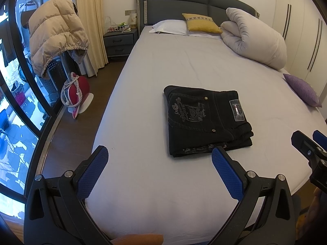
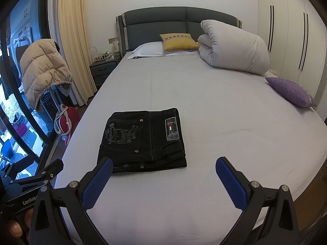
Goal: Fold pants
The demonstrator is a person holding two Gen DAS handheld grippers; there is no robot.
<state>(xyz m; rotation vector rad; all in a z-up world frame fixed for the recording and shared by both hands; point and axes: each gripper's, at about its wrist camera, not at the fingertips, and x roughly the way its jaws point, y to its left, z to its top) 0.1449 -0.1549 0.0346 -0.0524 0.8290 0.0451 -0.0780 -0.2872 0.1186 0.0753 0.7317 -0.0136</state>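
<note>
Pants: black jeans, lying folded into a compact, roughly square stack on the near half of the bed, on the pale sheet. Back pocket with grey embroidery faces up; waistband patch sits at the right side of the stack. Several layers show along the near-right edge, slightly staggered, not perfectly flush.

Left gripper: spread wide, nothing between the blue pads, held over the near edge of the bed, short of the jeans. Its right finger overlaps the near edge of the stack in the left wrist view; contact cannot be told from that angle.

Right gripper: likewise spread wide and empty, near the foot of the bed, with the stack lying beyond and to the left of its centre line. No cloth caught in either tool.

Judgement on progress: folding looks done or all but done. The stack is small, flat and stable on the mattress. What might be left is only squaring the uneven layers at the near-right corner, if that.

Surroundings: rolled white duvet, yellow cushion and purple cushion at the far and right parts of the bed, all well apart from the jeans.
</note>
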